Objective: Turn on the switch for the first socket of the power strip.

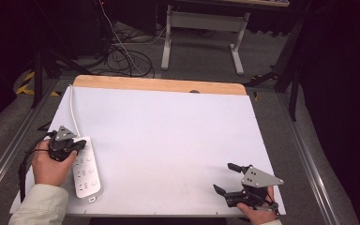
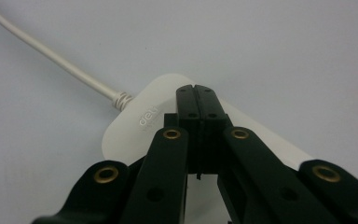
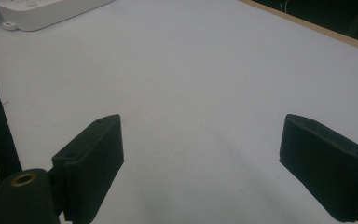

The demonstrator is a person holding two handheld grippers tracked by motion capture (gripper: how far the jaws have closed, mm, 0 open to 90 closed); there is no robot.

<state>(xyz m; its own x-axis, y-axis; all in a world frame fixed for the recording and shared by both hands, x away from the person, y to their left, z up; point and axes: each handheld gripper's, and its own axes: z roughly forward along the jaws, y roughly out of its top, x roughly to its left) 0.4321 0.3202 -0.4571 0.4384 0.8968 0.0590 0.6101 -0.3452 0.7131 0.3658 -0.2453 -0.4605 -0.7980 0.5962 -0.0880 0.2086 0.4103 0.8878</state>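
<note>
A white power strip lies flat near the table's left front corner, its white cord running toward the far edge. My left gripper is shut, jaws pressed together with nothing between them, and its tips sit over the strip's cord end. In the left gripper view the closed tips hover over the rounded end of the strip, beside where the cord enters. My right gripper rests at the front right, open and holding nothing. Its view looks between the gripper's spread jaws across bare table to the strip.
The white table top has a wooden strip along its far edge. Beyond it stand a desk frame and loose cables on the floor. Metal rails run along both sides of the table.
</note>
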